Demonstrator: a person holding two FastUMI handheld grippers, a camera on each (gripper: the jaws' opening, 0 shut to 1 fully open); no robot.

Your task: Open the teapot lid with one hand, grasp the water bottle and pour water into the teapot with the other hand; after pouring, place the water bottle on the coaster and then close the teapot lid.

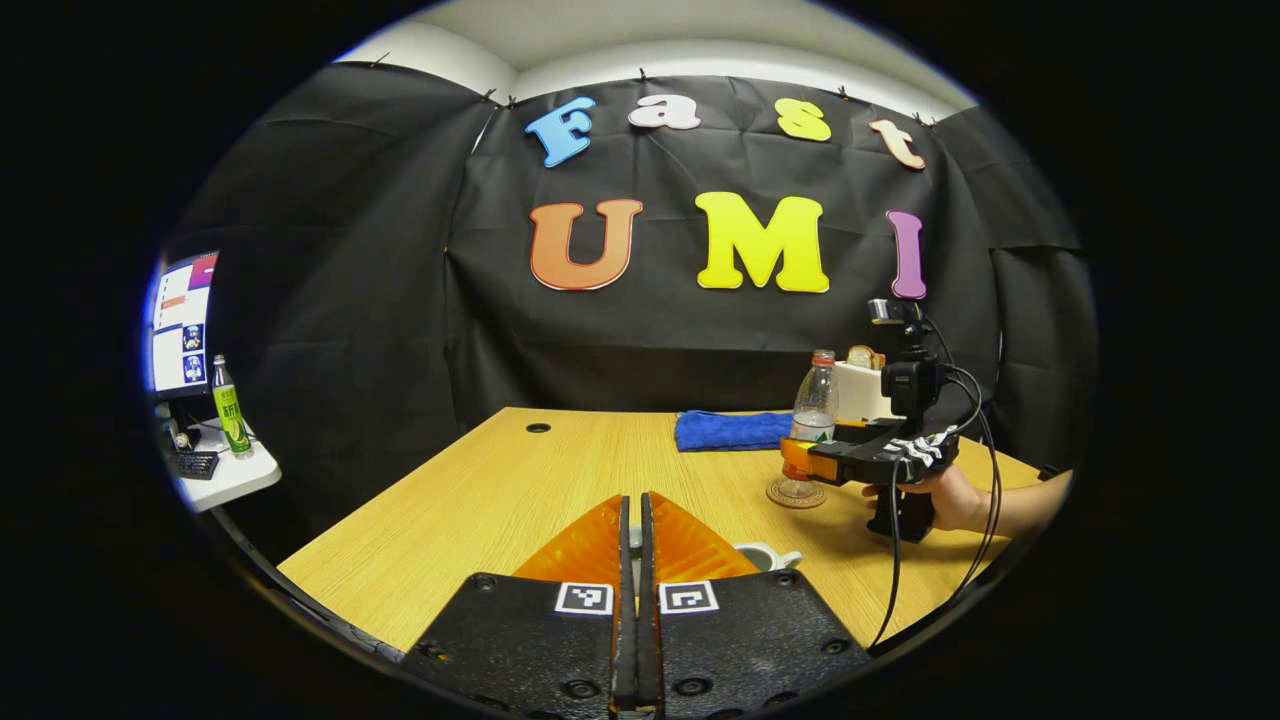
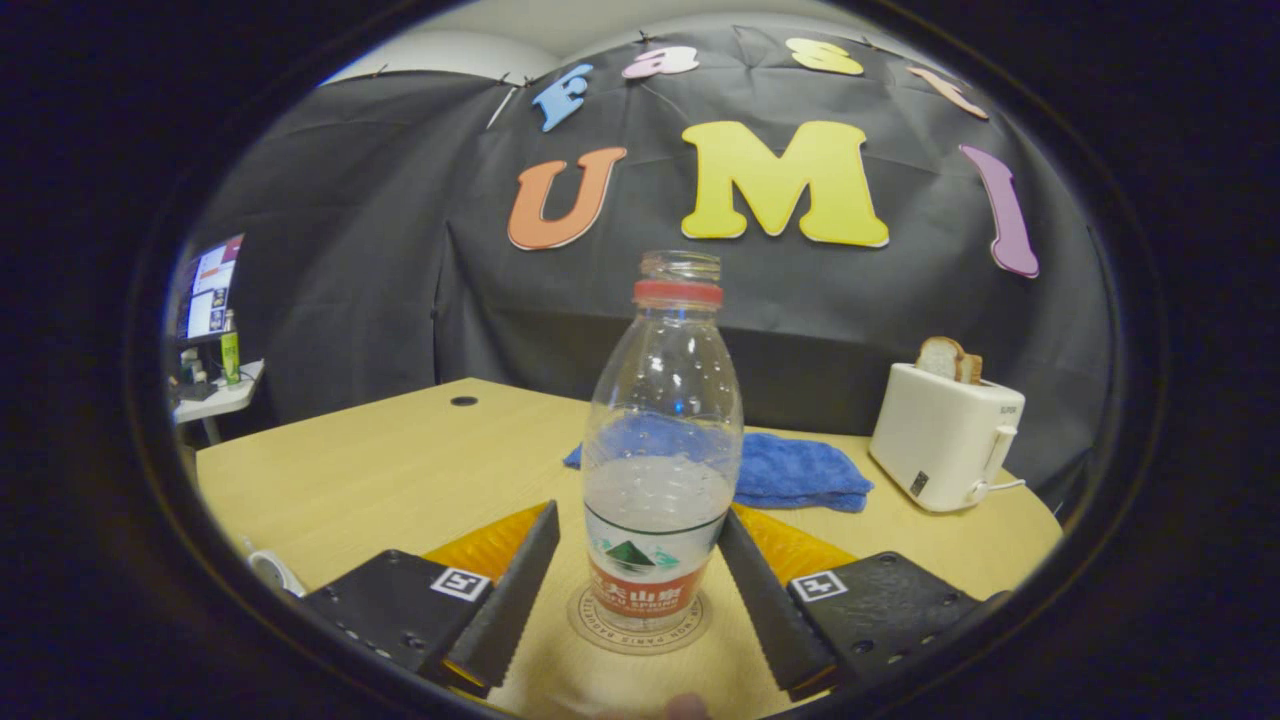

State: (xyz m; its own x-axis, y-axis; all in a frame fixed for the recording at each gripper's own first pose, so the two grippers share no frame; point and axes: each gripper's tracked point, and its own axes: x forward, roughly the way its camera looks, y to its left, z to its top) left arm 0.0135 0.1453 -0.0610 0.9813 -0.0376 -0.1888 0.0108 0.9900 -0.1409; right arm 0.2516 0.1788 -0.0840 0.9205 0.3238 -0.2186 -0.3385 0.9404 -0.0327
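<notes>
A clear water bottle (image 2: 662,420) with no cap and a red neck ring stands upright on a round coaster (image 2: 635,625), partly filled. My right gripper (image 2: 638,518) is open, one finger on each side of the bottle's lower half. In the left gripper view the same bottle (image 1: 815,400) sits on the coaster (image 1: 795,495) at the right, with the right gripper (image 1: 800,462) around it and a hand behind. My left gripper (image 1: 632,540) is shut, a pale sliver of the teapot lid between its tips. The white teapot (image 1: 768,555), its mouth open, peeks out beside the right finger.
A blue cloth (image 2: 800,470) lies behind the bottle. A white toaster (image 2: 945,435) with bread stands at the back right. The wooden table (image 1: 480,500) has a cable hole (image 1: 538,427). To the left, a side desk carries a monitor and a green bottle (image 1: 230,410).
</notes>
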